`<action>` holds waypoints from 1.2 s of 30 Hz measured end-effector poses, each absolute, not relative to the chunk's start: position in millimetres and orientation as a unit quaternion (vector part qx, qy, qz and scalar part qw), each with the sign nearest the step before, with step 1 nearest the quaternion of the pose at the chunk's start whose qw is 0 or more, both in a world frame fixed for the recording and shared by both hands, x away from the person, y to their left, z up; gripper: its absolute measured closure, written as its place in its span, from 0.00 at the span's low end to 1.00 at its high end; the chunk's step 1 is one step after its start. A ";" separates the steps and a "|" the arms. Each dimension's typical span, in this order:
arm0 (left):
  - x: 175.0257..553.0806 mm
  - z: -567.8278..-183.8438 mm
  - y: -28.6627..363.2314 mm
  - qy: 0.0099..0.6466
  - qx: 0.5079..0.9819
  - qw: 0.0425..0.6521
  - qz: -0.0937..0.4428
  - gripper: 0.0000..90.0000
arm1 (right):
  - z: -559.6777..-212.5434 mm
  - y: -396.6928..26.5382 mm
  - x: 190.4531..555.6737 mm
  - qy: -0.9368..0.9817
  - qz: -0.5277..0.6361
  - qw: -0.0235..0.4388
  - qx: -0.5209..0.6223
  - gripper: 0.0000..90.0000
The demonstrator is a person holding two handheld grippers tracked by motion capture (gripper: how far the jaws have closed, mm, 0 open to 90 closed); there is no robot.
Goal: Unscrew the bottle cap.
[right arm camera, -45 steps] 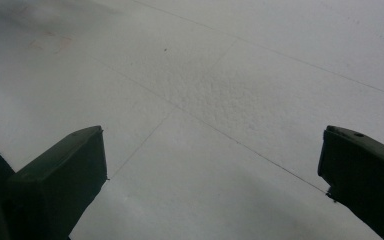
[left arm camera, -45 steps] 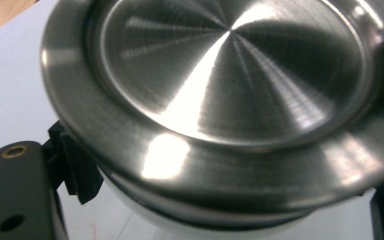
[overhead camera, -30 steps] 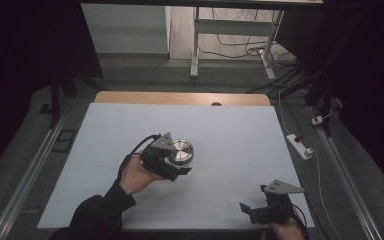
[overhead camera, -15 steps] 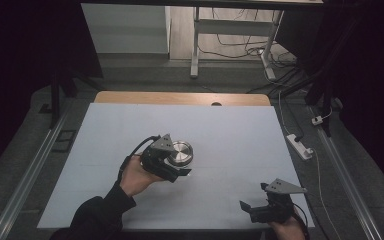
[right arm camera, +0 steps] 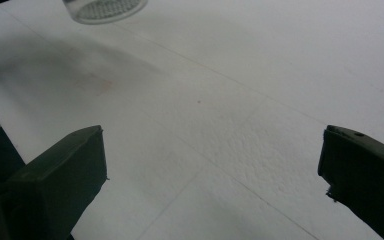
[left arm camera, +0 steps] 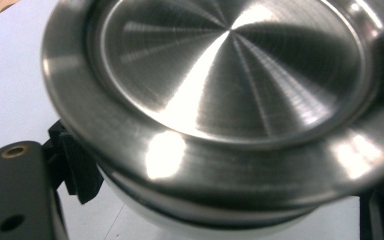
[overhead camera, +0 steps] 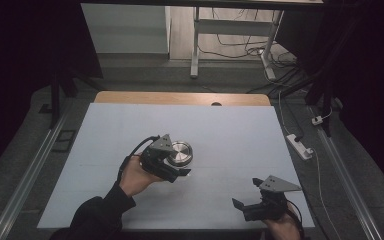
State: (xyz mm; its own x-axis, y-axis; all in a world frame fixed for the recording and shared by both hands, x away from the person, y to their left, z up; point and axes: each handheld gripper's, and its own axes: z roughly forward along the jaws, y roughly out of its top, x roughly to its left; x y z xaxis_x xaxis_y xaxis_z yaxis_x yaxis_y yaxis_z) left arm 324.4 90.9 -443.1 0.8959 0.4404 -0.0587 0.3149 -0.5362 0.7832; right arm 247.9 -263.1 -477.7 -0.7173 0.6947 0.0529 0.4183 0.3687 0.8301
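A round jar with a brushed steel lid (overhead camera: 181, 151) stands on the white table (overhead camera: 240, 145), left of the middle. My left gripper (overhead camera: 179, 162) comes at it from the left, and its jaws are shut on the jar's sides just under the lid. In the left gripper view the steel lid (left arm camera: 230, 75) sits very close, with a black jaw at either side below its rim. My right gripper (overhead camera: 246, 192) hovers near the table's front right edge, open, with nothing between its jaws. The right gripper view shows that gripper (right arm camera: 212, 160) over bare table, with the jar's base (right arm camera: 105, 7) far off.
A wooden strip (overhead camera: 180, 98) runs along the table's far edge. A white power strip (overhead camera: 300, 146) lies on the floor to the right, with cables and a metal frame (overhead camera: 195, 45) behind the table. Rails (overhead camera: 25, 180) run along the left side.
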 end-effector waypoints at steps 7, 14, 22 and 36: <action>324.4 -444.0 90.1 0.212 0.875 0.428 0.072 0.17 | -472.3 -254.0 250.5 0.809 0.468 0.144 0.325 0.00; 323.5 -444.1 89.1 0.213 0.873 0.432 0.069 0.17 | -466.8 -242.2 254.5 0.811 0.479 0.132 0.309 0.00; 322.7 -443.9 88.5 0.210 0.873 0.435 0.067 0.17 | -460.6 -223.0 261.5 0.819 0.480 0.113 0.294 0.00; 321.1 -445.8 85.0 0.205 0.877 0.430 0.069 0.17 | -437.6 -192.7 275.6 0.821 0.482 0.108 0.288 0.00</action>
State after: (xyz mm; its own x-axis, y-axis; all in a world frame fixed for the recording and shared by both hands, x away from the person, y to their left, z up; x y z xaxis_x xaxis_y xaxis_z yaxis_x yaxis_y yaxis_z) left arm 321.1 85.0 -445.8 0.9067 0.4182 -0.0546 0.2993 -0.5470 0.7818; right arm 275.6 -192.7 -437.6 -0.8108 0.5766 0.1006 0.3692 0.3703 0.8524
